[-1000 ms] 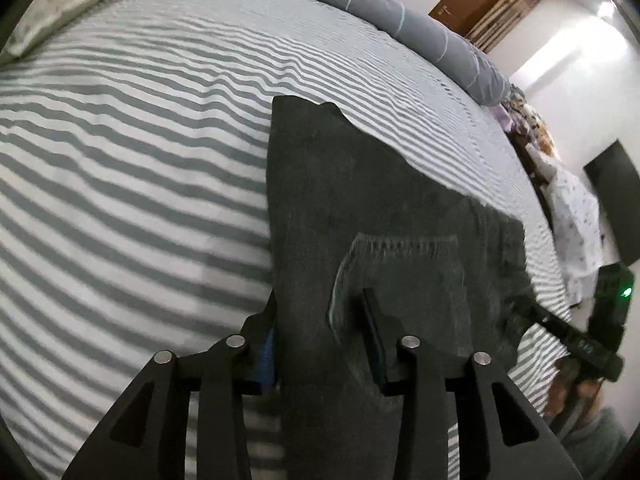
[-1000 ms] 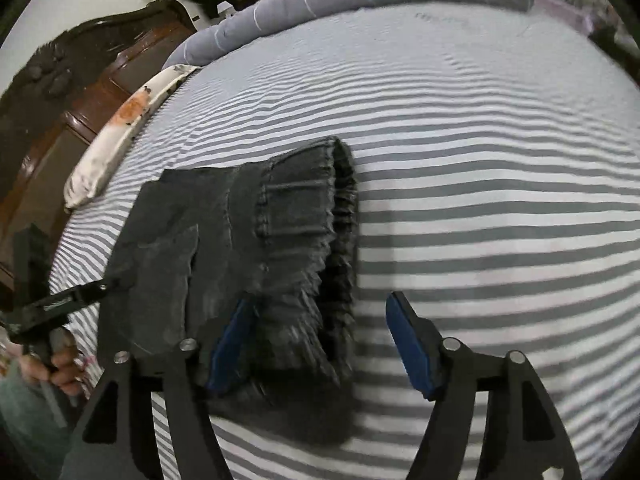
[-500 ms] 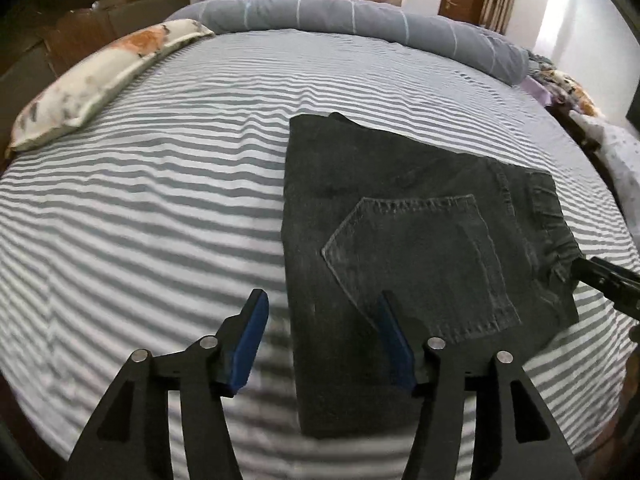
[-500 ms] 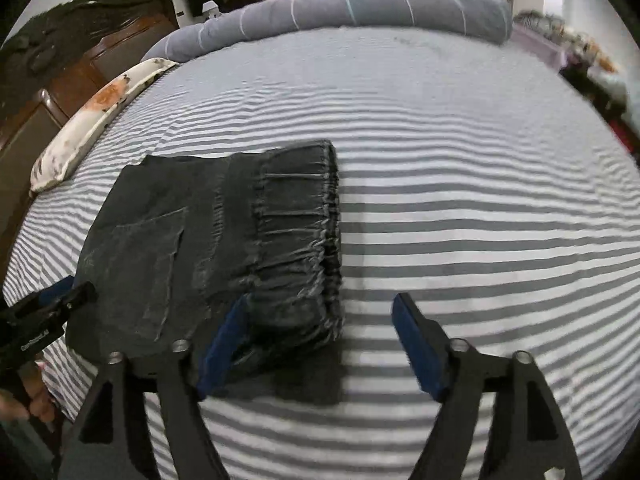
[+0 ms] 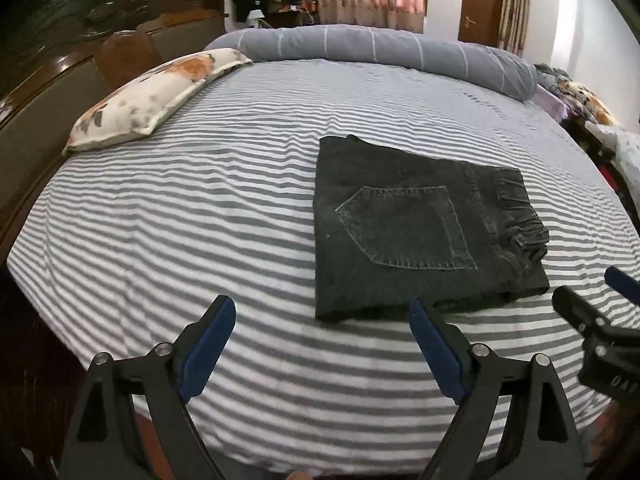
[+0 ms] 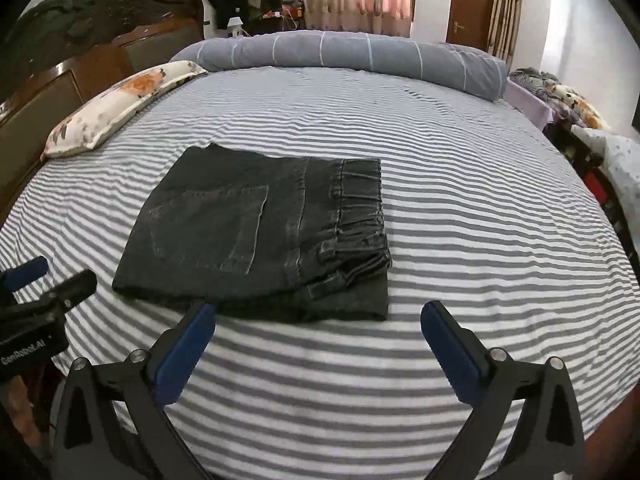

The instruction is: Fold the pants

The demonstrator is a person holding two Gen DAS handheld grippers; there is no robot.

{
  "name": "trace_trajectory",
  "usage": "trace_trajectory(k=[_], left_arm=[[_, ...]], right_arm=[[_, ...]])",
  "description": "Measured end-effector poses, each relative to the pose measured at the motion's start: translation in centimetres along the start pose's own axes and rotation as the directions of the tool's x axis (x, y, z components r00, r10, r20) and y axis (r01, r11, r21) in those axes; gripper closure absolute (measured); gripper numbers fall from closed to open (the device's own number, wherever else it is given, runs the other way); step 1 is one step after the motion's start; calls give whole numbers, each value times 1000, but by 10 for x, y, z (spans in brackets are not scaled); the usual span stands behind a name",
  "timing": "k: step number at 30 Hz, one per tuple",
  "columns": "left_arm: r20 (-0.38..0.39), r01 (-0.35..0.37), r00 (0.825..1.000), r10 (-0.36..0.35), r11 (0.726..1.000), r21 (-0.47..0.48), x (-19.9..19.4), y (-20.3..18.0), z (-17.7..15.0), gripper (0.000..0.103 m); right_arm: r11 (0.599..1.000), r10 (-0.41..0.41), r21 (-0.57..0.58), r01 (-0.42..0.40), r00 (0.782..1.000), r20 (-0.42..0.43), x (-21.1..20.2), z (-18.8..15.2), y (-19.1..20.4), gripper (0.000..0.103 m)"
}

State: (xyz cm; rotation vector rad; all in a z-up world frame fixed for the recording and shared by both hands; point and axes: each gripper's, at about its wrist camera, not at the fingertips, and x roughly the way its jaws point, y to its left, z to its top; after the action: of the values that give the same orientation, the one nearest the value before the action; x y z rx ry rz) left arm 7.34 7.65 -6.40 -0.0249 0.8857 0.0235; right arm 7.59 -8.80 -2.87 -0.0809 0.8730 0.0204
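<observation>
The dark grey pants [image 5: 404, 224] lie folded in a flat rectangle on the striped bed, back pocket up, waistband to the right. They also show in the right wrist view [image 6: 264, 232]. My left gripper [image 5: 320, 332] is open and empty, held above the bed's near edge, short of the pants' near edge. My right gripper [image 6: 316, 332] is open and empty, also short of the near edge. Each gripper shows in the other's view: the right gripper [image 5: 592, 320] at the right, the left gripper [image 6: 36, 300] at the left.
The striped bed sheet [image 5: 200, 208] covers a wide bed. A floral pillow [image 5: 152, 96] lies far left by the dark wooden headboard [image 5: 80, 52]. A grey bolster [image 5: 380, 48] runs along the far edge. Clutter [image 6: 580, 112] stands off the bed's right side.
Both grippers have let go of the pants, opened wider and pulled back toward the near bed edge. The pants stay folded on the bed.
</observation>
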Motion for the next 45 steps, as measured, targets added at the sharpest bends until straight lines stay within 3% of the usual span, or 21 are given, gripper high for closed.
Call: trace_trajectory(k=[8,17,45], left_arm=[[8,-21,1000,22,1000,-19,-22,2,-16,14],[22,-26,999,26,1000,3,-36,-5,-23,14],[49,-42,998,40,999,34,-47,-12,-32,14]], right_arm=[[999,32,12,-32,999,9,-21,-19,8,1],[1000,5,2,-5,1000,23,-33,-25,12,1],[1000,18,-6,-18,1000,23,-46,-32,17,1]])
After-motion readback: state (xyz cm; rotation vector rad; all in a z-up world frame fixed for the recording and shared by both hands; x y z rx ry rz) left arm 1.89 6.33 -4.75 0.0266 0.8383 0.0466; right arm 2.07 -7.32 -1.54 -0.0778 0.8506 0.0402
